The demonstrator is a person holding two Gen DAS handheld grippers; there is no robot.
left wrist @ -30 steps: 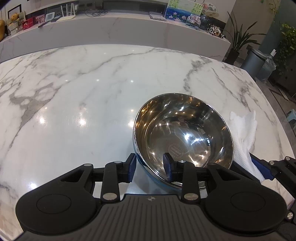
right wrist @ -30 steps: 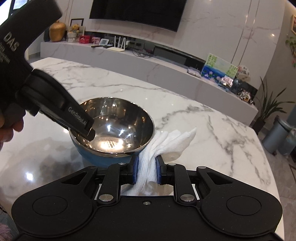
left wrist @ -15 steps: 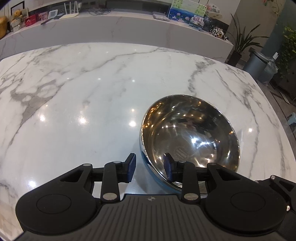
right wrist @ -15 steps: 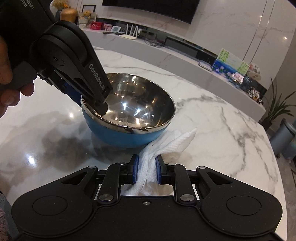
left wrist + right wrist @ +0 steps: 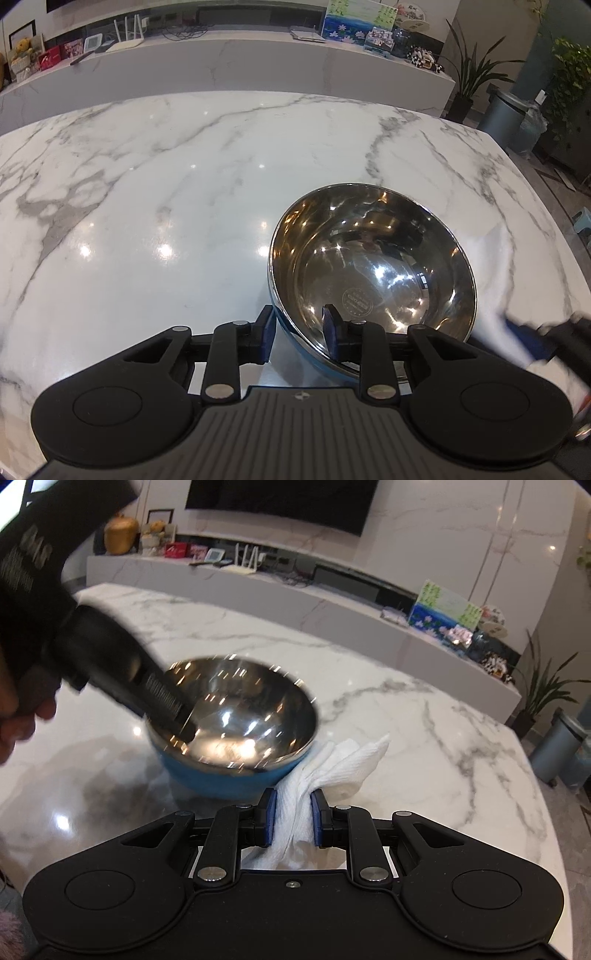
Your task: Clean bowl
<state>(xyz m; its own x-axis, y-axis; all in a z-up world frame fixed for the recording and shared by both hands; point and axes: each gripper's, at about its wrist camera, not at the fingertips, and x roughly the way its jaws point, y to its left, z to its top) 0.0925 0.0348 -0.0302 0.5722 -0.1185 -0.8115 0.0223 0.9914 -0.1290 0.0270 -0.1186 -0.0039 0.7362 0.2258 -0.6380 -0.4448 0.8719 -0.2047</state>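
Observation:
A steel bowl (image 5: 373,266) with a blue outside sits on the white marble table (image 5: 166,192); it also shows in the right wrist view (image 5: 236,720). My left gripper (image 5: 299,332) straddles the bowl's near rim, one finger inside and one outside, clamped on it. In the right wrist view the left gripper (image 5: 162,701) reaches into the bowl from the left. My right gripper (image 5: 291,821) is shut on a white paper towel (image 5: 332,768), held just to the right of the bowl. The towel and right gripper appear blurred in the left wrist view (image 5: 517,325).
The table edge runs along the right (image 5: 546,794). A grey bin (image 5: 561,749) and a potted plant (image 5: 535,694) stand on the floor beyond it. A long white counter (image 5: 221,62) with small items lies behind the table.
The bowl, tilted and lifted half a second ago, sits lower and flatter now. The right gripper with the towel has come back beside the bowl's right side.

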